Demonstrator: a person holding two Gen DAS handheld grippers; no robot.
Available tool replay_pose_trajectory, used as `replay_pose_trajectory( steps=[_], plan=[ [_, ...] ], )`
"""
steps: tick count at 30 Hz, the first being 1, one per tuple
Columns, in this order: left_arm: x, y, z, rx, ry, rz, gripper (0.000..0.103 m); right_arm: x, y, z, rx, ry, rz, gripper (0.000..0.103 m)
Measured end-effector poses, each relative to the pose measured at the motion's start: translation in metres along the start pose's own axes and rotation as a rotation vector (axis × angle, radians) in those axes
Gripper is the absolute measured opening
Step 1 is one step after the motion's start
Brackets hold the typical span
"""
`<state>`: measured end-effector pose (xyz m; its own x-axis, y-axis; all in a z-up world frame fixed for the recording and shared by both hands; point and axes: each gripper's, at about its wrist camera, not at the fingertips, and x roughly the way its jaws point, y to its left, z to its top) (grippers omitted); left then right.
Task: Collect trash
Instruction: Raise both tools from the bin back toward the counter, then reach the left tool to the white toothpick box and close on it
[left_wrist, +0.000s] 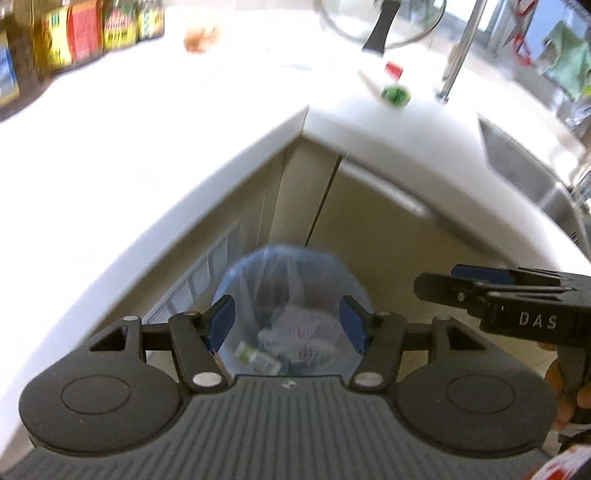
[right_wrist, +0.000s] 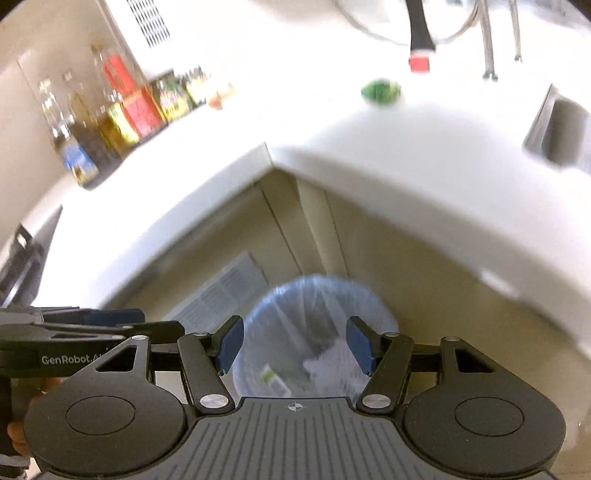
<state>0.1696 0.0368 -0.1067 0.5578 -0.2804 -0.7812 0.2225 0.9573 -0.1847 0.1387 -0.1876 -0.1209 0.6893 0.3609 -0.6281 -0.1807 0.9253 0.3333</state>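
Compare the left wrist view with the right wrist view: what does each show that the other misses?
Left wrist only: the right gripper from the side and a white stick by the green item.
Right wrist only: the left gripper from the side and a vented white appliance.
Both: the bin, trash inside, bottles, counter, and open, empty jaws.

- You face the inner corner of a white L-shaped bench, brightly lit and washed out on top.
- Beige cabinet doors run below it.
- A steel sink sits at the bench's right edge.
- Bottles line its far left edge.
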Motion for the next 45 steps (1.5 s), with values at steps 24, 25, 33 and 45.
replay_pose_trajectory(
  steps=[24,25,33,45],
  plan=[
    [0.012,-0.011,0.125,0.215,-0.229,-0.029,0.075,-0.022,-0.039,0.107,0.018,-0.253,-0.126,0.072],
    [0.017,-0.012,0.131,0.221,-0.232,-0.022,0.075,-0.018,-0.045,0.114,0.011,-0.252,-0.125,0.072],
    [0.069,-0.021,0.181,0.236,-0.242,0.040,0.081,0.018,-0.089,0.171,-0.043,-0.237,-0.131,0.073],
    [0.146,-0.028,0.222,0.249,-0.184,0.204,0.082,0.073,-0.135,0.223,-0.055,-0.194,-0.115,0.078]
  ],
)
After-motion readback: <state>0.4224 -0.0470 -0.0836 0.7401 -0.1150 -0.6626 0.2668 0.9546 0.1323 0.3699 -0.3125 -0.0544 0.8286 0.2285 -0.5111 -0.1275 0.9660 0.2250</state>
